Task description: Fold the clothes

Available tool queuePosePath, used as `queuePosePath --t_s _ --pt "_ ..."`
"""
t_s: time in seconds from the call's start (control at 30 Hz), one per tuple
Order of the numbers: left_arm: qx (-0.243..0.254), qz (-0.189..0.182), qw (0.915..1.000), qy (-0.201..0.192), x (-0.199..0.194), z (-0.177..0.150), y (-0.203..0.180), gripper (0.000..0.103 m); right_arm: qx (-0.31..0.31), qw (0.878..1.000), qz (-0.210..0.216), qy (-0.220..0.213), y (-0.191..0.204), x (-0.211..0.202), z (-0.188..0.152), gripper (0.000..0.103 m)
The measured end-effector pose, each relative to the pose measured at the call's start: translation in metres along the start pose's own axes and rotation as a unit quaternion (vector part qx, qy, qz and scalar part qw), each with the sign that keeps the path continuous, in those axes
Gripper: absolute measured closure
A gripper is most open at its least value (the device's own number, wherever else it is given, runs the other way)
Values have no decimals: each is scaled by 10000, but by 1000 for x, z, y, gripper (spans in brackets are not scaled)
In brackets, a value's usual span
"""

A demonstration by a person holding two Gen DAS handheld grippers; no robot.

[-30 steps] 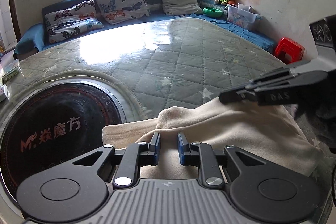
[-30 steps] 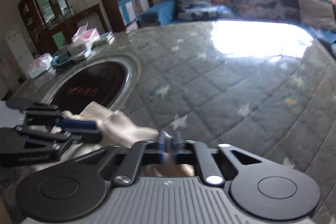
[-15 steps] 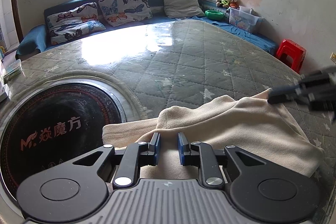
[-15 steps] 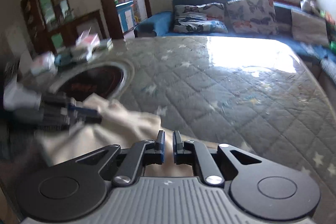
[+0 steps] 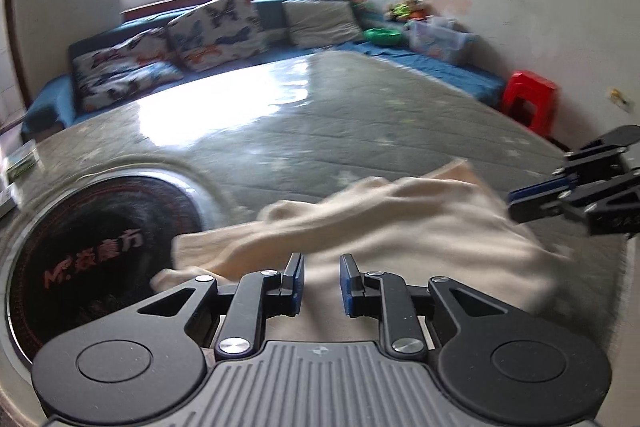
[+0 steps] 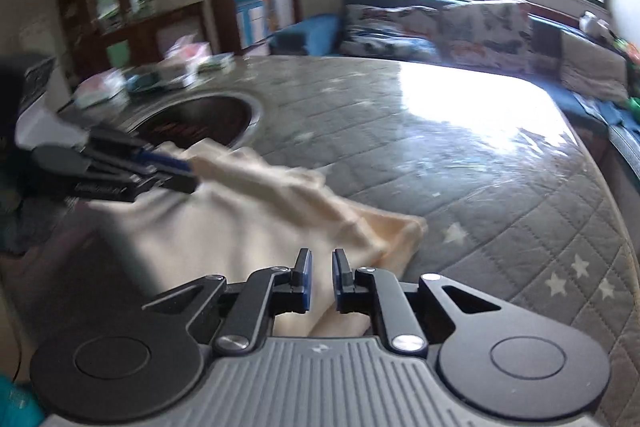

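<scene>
A: Which parts are hidden or hard to read?

B: Both views are motion-blurred. The near edge of the cream garment [image 5: 400, 227] is cut off behind each gripper's body, and the printed lettering on the dark round panel [image 5: 88, 247] set into the quilted table [image 5: 360, 123] is smeared. Items at the table's far corner in the right wrist view are too blurred to name.

A: Where does the garment lie relative to the grippers?

B: It is bunched on the near part of the table, partly overlapping the panel's rim. The left gripper [image 5: 320, 283] sits over its left portion; the right gripper [image 6: 319, 279] sits over its right portion, near a folded corner [image 6: 404, 227].

A: And the state of each gripper?

B: Left: jaws stand a narrow gap apart, cloth visible through the gap; whether the pads press on it cannot be told. Right: jaws have just been opening, now slightly parted, cloth beneath and between them, not pinched. In the left wrist view the right gripper appears at the garment's right edge [image 5: 560, 195]; contact cannot be told.
</scene>
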State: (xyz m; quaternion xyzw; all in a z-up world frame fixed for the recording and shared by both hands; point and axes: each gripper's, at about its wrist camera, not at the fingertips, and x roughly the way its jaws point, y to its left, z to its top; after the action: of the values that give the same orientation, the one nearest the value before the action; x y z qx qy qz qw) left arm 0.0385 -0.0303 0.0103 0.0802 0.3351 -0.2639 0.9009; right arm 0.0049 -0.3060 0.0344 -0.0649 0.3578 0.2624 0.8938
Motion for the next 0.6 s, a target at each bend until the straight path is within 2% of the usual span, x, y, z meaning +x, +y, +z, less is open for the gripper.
queuePosePath --t_s 0.17,0.43,0.6 --pt "197 99 9998 -12 -9 -19 -7 80 -422 9989 88 162 24 -1 -18 92" --pt "-462 -9 9989 119 -12 -34 6 80 -482 9981 -68 371 20 0 -28 92" --pt "-568 -216 9981 81 -25 -45 -5 78 -661 9964 -112 515 21 -7 -33 92"
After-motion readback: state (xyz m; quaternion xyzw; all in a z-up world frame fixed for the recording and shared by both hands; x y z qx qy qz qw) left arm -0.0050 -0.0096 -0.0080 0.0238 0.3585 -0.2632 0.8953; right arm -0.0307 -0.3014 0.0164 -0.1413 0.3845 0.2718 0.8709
